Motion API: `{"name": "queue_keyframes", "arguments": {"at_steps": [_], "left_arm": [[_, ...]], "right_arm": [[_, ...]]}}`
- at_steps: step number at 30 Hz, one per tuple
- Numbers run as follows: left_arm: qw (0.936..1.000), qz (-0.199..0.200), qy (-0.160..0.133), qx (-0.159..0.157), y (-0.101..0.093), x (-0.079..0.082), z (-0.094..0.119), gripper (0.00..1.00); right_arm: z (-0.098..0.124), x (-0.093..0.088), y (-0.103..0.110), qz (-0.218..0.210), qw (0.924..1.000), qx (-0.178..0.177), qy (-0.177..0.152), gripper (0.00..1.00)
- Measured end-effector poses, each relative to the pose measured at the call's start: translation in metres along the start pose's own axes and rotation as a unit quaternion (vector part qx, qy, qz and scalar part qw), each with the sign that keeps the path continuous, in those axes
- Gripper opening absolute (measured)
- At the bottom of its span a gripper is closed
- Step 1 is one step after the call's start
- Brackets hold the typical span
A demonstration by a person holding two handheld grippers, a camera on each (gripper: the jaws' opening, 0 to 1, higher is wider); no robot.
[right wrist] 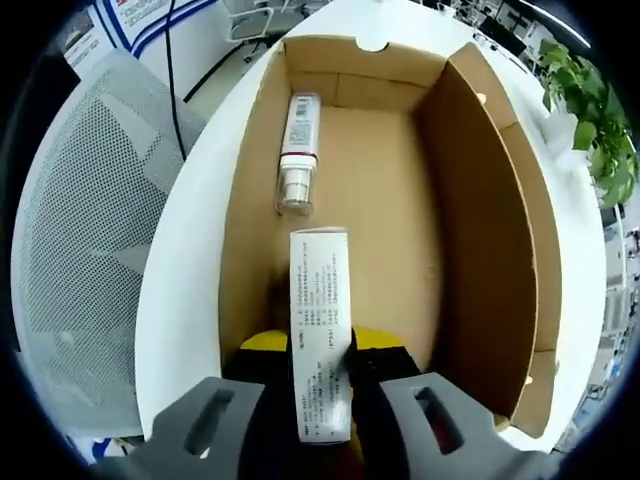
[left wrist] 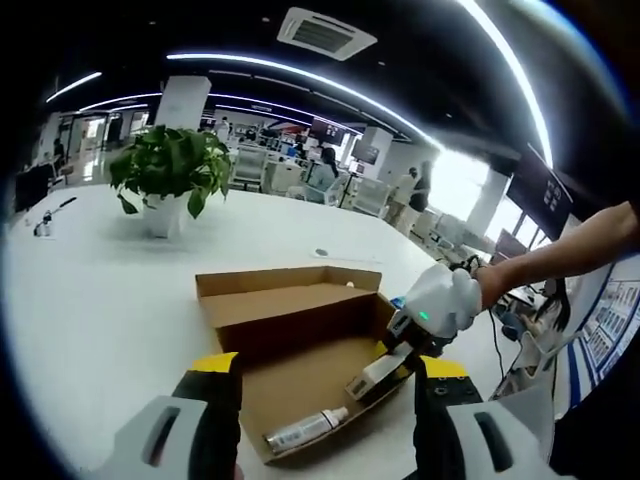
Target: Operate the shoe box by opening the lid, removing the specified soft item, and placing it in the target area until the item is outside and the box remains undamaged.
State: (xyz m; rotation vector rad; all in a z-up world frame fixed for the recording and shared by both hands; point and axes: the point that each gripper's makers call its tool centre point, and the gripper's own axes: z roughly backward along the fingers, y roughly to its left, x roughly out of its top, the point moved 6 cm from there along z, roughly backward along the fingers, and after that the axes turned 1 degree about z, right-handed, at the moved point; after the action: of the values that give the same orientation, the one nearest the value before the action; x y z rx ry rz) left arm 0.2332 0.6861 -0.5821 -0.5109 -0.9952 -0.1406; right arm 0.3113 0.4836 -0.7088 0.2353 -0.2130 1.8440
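A: Which step are you at?

B: The lid is open. My right hand-held gripper point(right wrist: 320, 400) is clamped on the small carton point(right wrist: 320, 330), low inside the shoe box point(right wrist: 480, 200).

A: And the left hand-held gripper point(left wrist: 325, 400)?

B: It hovers with jaws apart, holding nothing. Next I should lift straight up; the tube point(right wrist: 297, 150) lies at 12 o'clock, and the bare counter point(left wrist: 110, 290) gives room.

The carton's point(right wrist: 320, 335) small print is unreadable, its lower end hidden between fingers point(right wrist: 262, 395).

Right gripper point(right wrist: 320, 375) clamped, left gripper point(left wrist: 325, 400) spread.
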Motion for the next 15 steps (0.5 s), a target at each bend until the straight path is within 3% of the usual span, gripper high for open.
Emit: {"name": "queue_keyframes", "arguments": {"at_steps": [5, 11, 15], "left_arm": [[1.0000, -0.009, 0.002, -0.001, -0.001, 0.002, 0.000, 0.71], [0.9997, -0.023, 0.003, -0.006, -0.002, 0.010, -0.005, 0.72], [0.9995, -0.029, 0.003, -0.011, -0.002, 0.014, -0.007, 0.72]], "right_arm": [[0.013, 0.004, -0.001, -0.003, 0.9999, -0.012, -0.011, 0.18], [0.037, 0.008, -0.012, -0.024, 0.9978, -0.045, -0.043, 0.18], [0.051, 0.007, -0.015, -0.015, 0.9964, -0.067, -0.048, 0.18]]}}
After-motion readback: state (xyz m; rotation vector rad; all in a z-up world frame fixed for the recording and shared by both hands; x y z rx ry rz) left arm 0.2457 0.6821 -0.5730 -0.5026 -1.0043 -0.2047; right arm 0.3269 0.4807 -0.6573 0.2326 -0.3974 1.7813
